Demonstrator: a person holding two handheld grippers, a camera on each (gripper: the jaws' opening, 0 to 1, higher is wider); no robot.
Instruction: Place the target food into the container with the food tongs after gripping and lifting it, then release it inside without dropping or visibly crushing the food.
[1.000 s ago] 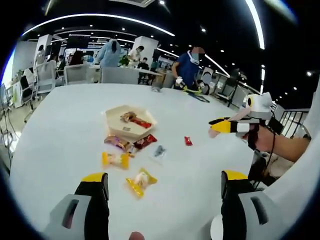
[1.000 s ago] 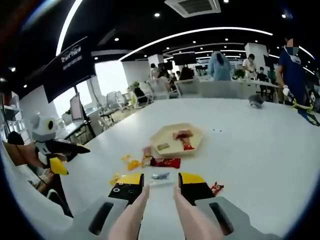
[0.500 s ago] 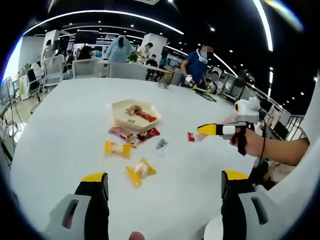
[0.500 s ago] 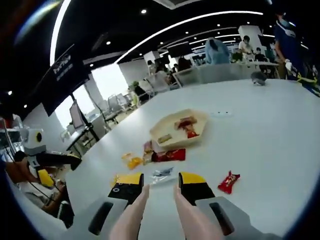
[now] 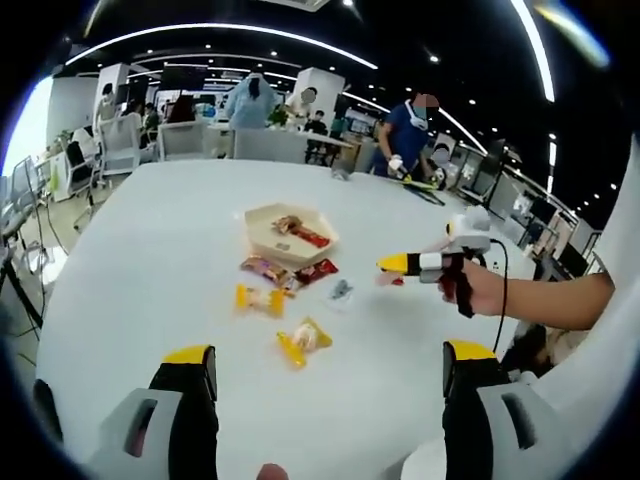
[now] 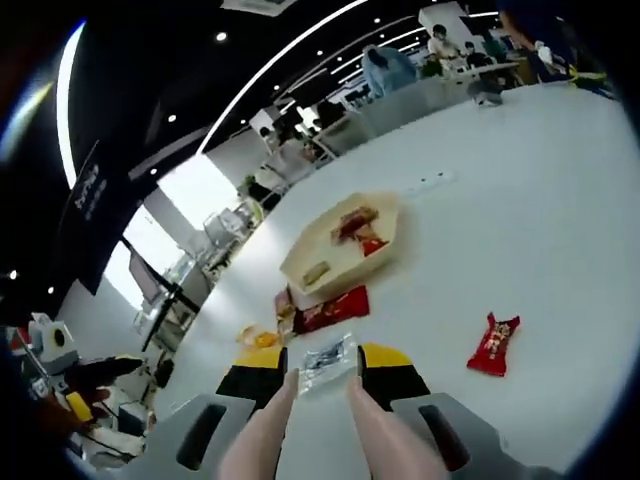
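The food tongs (image 6: 320, 420) are clamped in my right gripper (image 6: 322, 372), whose jaws are closed against the two pink arms, with a narrow gap between them. Just beyond the tips a clear packet (image 6: 325, 358) lies on the white table (image 6: 520, 210). To the right of it is a red snack (image 6: 495, 343), and farther away the beige container (image 6: 345, 243) holds some snacks already, a dark red packet (image 6: 330, 309) lying near its edge. My left gripper (image 5: 330, 372) is wide open, holding nothing, above the table, with a yellow packet (image 5: 303, 340) beyond it.
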